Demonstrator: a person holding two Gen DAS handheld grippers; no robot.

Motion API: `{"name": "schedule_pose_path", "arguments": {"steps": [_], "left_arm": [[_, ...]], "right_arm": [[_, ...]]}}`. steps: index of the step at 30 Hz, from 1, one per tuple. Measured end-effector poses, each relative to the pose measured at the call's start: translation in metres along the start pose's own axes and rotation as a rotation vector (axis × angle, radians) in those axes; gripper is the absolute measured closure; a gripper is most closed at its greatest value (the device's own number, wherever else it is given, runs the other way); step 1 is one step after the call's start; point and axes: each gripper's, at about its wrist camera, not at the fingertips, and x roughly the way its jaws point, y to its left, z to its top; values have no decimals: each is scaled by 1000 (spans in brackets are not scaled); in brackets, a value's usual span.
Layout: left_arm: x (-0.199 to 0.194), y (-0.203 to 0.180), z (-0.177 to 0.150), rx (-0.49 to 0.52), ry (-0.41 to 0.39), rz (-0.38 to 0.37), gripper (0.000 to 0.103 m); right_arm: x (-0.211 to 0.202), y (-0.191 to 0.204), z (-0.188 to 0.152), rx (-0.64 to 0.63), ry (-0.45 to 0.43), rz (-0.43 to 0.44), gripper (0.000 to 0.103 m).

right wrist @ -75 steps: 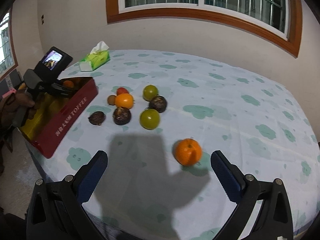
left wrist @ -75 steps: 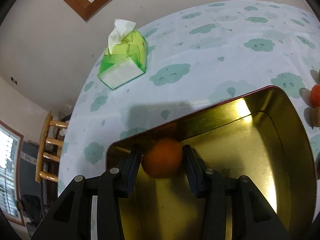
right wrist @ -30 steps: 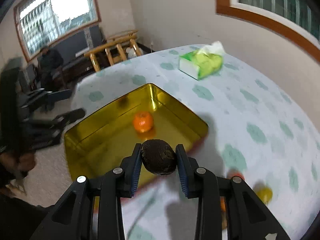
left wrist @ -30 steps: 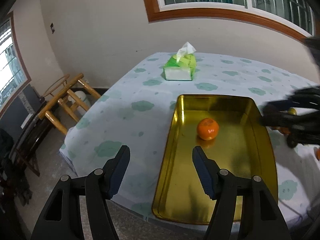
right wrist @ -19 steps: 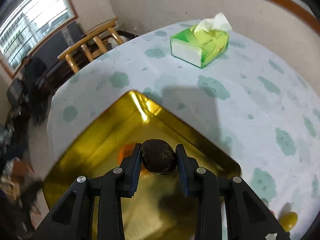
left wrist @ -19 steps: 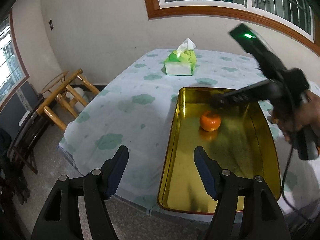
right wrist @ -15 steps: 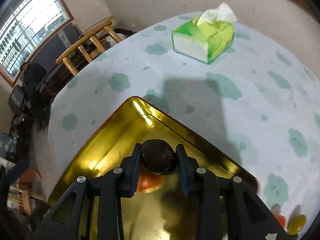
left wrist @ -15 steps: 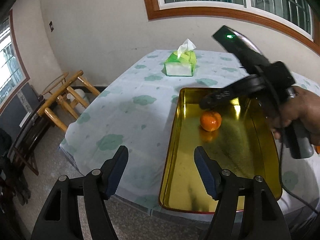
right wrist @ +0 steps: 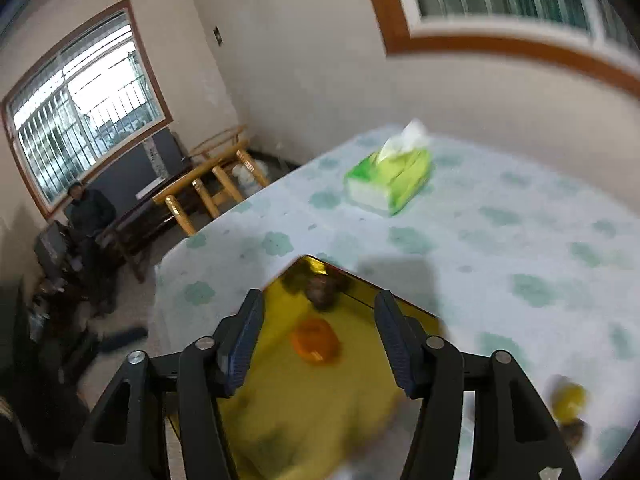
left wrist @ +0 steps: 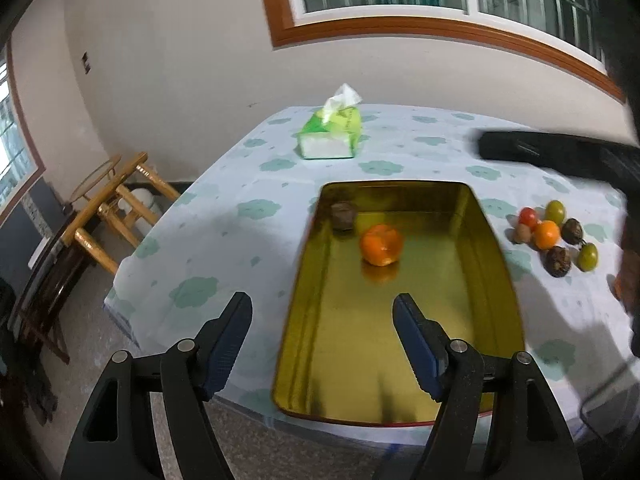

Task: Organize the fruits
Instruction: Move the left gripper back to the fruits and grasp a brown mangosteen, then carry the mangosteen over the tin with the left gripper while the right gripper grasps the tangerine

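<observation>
A gold tin tray [left wrist: 492, 264] lies on the cloud-print table. In it sit an orange [left wrist: 381, 244] and a dark brown fruit [left wrist: 343, 216] in the far left corner. My left gripper [left wrist: 322, 344] is open and empty, held back before the tray's near edge. My right gripper [right wrist: 319, 338] is open and empty above the tray [right wrist: 280, 376], with the orange [right wrist: 315, 342] and the dark fruit [right wrist: 322, 294] below it; this view is blurred. Several loose fruits [left wrist: 556, 232] lie right of the tray.
A green tissue box [left wrist: 330, 134] stands at the table's far side; it also shows in the right wrist view [right wrist: 390, 182]. Wooden chairs [left wrist: 116, 204] stand left of the table. The right gripper's body [left wrist: 560, 156] crosses the upper right of the left wrist view.
My right gripper has opened and let go of the dark brown fruit, which now lies in the tray's far corner. It has drawn back to the right. My left gripper stays open.
</observation>
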Motion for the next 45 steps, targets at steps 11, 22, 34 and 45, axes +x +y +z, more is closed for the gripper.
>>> {"name": "schedule_pose_path", "arguments": {"steps": [11,22,34,45], "left_arm": [[-15,-73,7,154,-18,-82,29],[-11,-170,20,226,-5,-401,29],[67,-229,30,172,100,-410,30],[91,-240,23,151,103,-378,64]], "right_arm": [[-147,-93,-134,90,-62,-481,35],[-191,-207,-204,389,-12,-644,34],[-191,-221,-220,459,-24,-537,29],[-188,-224,-222,477,-15,-490,29]]}}
